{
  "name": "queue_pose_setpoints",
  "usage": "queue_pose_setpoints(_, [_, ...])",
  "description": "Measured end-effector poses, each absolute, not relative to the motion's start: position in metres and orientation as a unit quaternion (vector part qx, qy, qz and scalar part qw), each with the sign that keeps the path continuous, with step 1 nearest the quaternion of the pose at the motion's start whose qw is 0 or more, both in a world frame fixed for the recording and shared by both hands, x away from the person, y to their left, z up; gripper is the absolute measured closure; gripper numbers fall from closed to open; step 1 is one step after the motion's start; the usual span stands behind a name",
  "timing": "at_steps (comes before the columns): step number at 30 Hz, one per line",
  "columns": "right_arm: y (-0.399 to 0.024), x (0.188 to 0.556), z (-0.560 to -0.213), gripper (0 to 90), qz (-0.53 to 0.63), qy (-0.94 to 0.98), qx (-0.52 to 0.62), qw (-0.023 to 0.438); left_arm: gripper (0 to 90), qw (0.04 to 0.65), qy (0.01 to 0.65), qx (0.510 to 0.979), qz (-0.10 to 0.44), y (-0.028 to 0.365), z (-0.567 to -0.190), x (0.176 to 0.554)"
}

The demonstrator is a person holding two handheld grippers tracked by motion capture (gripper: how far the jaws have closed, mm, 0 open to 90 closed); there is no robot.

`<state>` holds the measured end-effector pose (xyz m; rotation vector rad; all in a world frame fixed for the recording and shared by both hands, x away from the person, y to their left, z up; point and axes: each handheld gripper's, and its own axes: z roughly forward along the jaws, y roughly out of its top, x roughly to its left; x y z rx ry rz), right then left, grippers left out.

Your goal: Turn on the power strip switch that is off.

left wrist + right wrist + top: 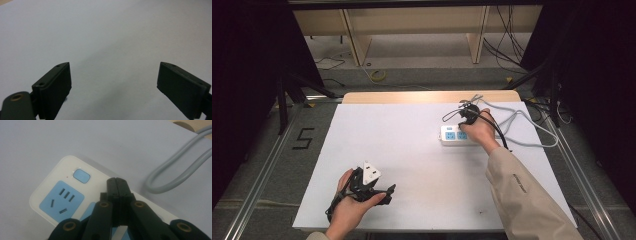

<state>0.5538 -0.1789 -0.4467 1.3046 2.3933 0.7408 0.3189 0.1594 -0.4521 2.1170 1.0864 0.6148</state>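
A white power strip [454, 134] with blue sockets lies on the white table sheet at right of centre; in the right gripper view the power strip [50, 195] shows a blue switch button [81, 175] and a blue socket [61, 200]. My right gripper [117, 181] is shut, its jaws pressed together with nothing between them, held just over the strip beside the button; from above the right gripper [469, 114] sits at the strip's far side. My left gripper [384, 194] rests near the front left edge, open, and in its own view the left gripper [113, 80] has bare sheet between the jaws.
A grey cable [522, 125] loops from the strip toward the table's right edge; the same cable [175, 172] curves close past my right jaws. The white sheet [402, 145] covers the table, with a wooden strip [412, 96] at the far edge. Shelving and floor cables lie beyond.
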Motion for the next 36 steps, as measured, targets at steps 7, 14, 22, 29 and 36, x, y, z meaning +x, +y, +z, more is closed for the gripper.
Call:
queue_pose_setpoints(7, [-0.182, 0.552, -0.447, 90.0, 0.268, 0.832, 0.458, 0.164, 11.9, 0.335, 0.417, 0.811, 0.235, 0.159, -0.453, 0.320])
queue_pose_setpoints(14, [-0.188, 0.548, -0.440, 90.0, 0.286, 0.826, 0.453, 0.175, 12.0, 0.335, 0.416, 0.812, 0.236, 0.159, -0.452, 0.320])
queue_pose_setpoints(22, [-0.193, 0.541, -0.437, 85.9, 0.290, 0.829, 0.444, 0.176, 12.0, 0.335, 0.417, 0.811, 0.237, 0.158, -0.452, 0.320])
queue_pose_setpoints(29, [-0.206, 0.528, -0.436, 76.5, 0.299, 0.835, 0.433, 0.163, 12.0, 0.334, 0.417, 0.812, 0.236, 0.158, -0.453, 0.320])
queue_pose_setpoints(36, [-0.224, 0.510, -0.434, 64.8, 0.317, 0.831, 0.429, 0.156, 12.0, 0.333, 0.418, 0.812, 0.235, 0.158, -0.453, 0.320])
